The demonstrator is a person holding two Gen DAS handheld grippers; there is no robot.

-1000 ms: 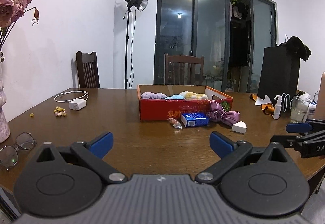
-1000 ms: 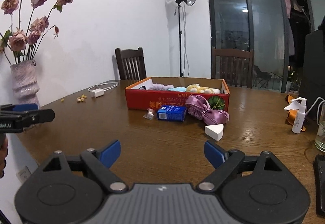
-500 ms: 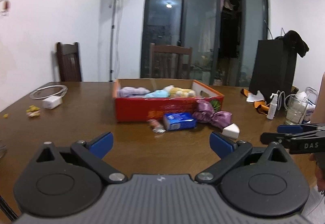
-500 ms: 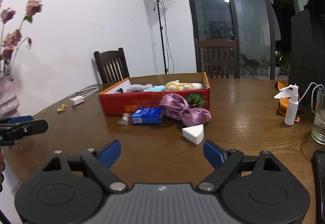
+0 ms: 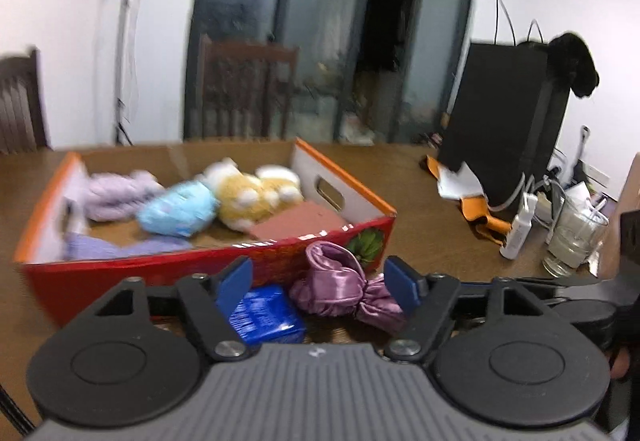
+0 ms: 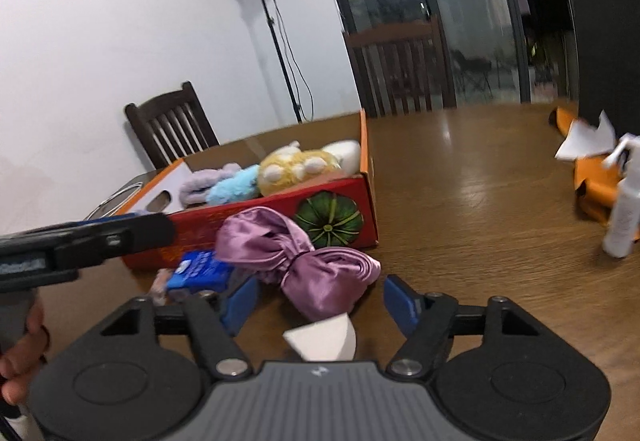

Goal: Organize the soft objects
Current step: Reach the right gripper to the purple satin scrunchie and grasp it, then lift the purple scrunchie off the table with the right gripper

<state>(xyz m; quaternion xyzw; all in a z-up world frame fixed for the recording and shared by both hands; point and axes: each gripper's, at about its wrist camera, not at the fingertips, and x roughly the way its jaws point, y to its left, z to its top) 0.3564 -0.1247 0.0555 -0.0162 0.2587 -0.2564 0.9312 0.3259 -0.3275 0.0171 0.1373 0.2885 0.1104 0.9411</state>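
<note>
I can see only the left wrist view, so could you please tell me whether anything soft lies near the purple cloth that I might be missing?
Observer: Yes, a white sponge lies just in front of the purple cloth, nearer the camera.
Operator: Is the right gripper holding it?
Observer: No. The right gripper is open; its jaws have just been closing, and the sponge sits between the fingers untouched.
Operator: Is anything hidden beside the blue pack?
Observer: A small pinkish wrapped piece lies left of the blue pack, too blurred to identify.
</note>
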